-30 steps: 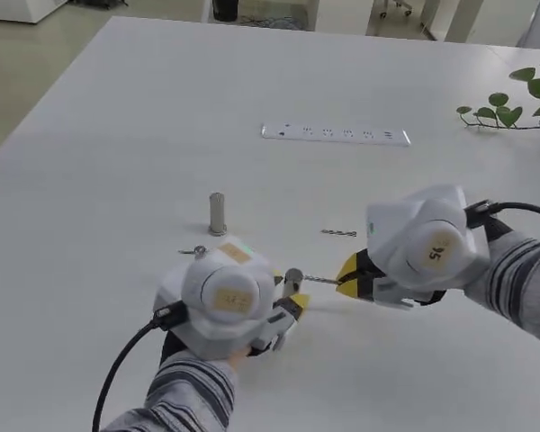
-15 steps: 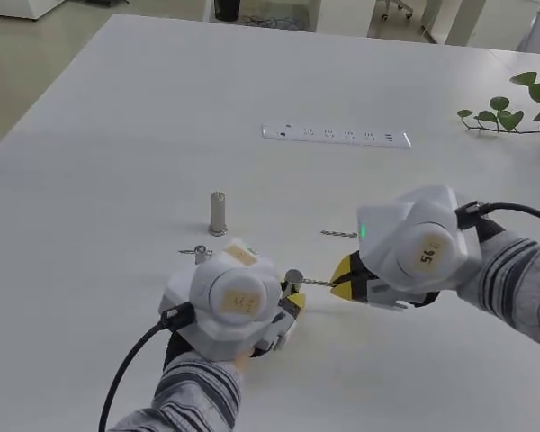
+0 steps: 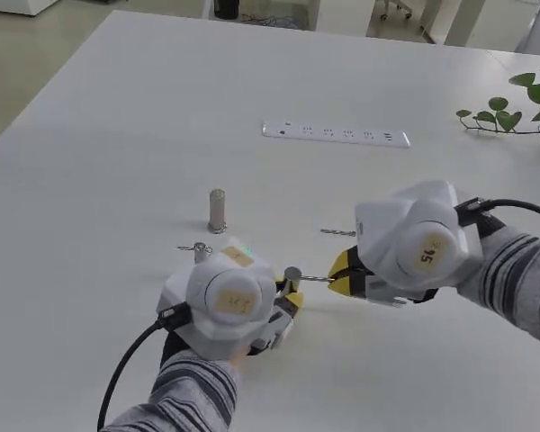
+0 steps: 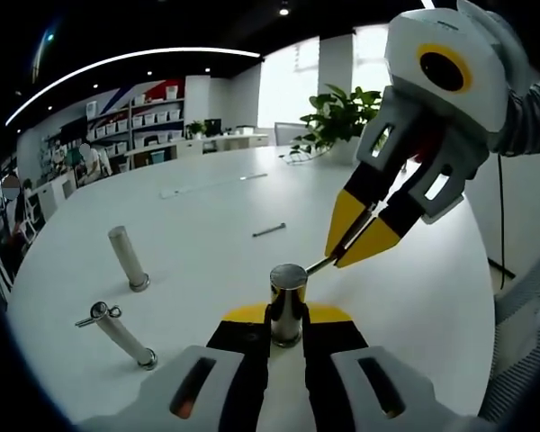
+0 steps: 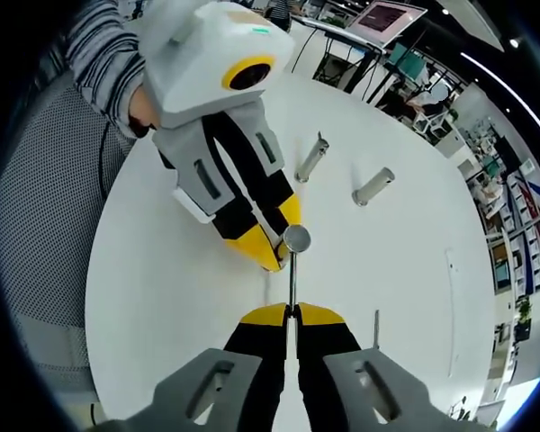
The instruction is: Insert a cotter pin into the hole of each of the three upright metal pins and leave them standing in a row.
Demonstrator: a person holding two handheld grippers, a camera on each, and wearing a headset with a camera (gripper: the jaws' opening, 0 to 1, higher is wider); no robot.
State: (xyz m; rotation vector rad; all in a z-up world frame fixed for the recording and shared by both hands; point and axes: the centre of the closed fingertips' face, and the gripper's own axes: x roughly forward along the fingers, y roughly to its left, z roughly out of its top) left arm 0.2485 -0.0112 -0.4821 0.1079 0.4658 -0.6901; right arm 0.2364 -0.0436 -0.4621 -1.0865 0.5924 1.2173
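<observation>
Steel-grey, short, round-headed metal pin [image 4: 288, 301] is standing upright on the white tabletop [image 3: 144, 108], towards the near side. The left gripper [image 4: 288, 317] is clamping it low on the shaft between yellow-tipped jaws. The right gripper [image 5: 292, 313] is pinching the tail of a thin wire cotter pin [image 5: 292, 279], jaws closed on it, and is aiming it level at the shaft just under the head. The wire's tip is meeting the pin there; whether it is entering the hole is too small to tell.

Step in hand, as I am judging it: the second insertion of three. Just behind the left gripper a smaller metal pin with a looped cotter pin through its top [image 3: 199, 254] is standing finished. Further back a taller plain grey cylinder pin [image 3: 217, 211] is waiting bare, and a spare straight cotter pin [image 3: 338, 233] is lying flat near the right gripper.

Next move is calling for a straight push along the wire's own line, with the left jaws keeping the pin from turning or tipping. If the tip is riding on bare steel, a slight rotation of the pin is needed first. A long white power strip [image 3: 335, 135] is lying well beyond the work.
</observation>
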